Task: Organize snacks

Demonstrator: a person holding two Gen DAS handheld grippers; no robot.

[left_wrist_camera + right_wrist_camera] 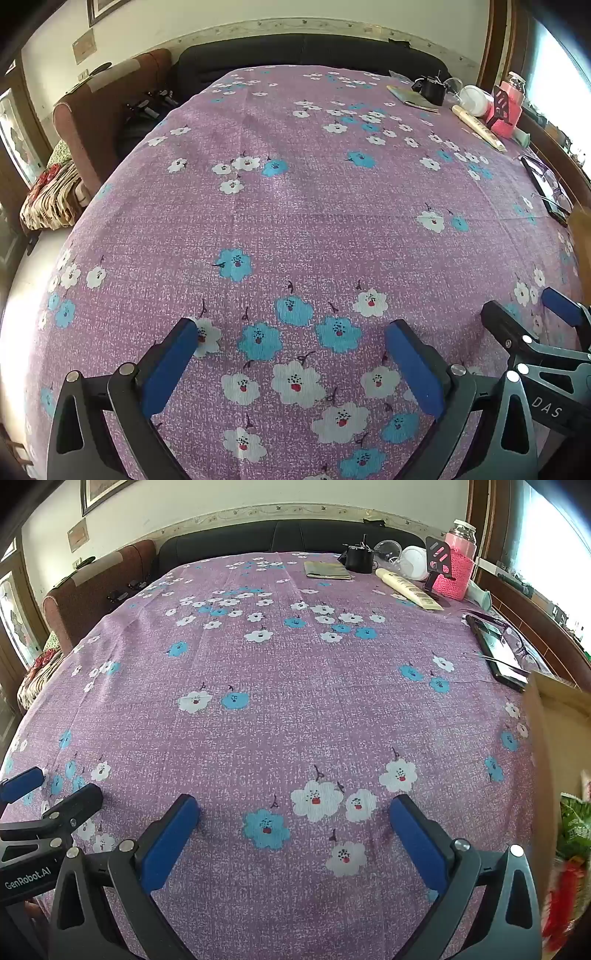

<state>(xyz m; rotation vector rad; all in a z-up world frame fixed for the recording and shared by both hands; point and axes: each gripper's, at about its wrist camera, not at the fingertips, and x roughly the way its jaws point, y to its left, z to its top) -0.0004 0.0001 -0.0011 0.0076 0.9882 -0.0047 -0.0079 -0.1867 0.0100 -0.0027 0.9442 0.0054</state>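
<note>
1. Start of task; nothing picked yet. Left gripper (291, 354) and right gripper (295, 830) both tilted down over purple flowered tablecloth (280, 734), jaws wide, empty.
2. Snacks: green and red crinkly packets (572, 849) inside brown cardboard box (543, 746), right edge of right wrist view, blurred.
3. Next, likely: swing right gripper toward box, single out one packet.
</note>
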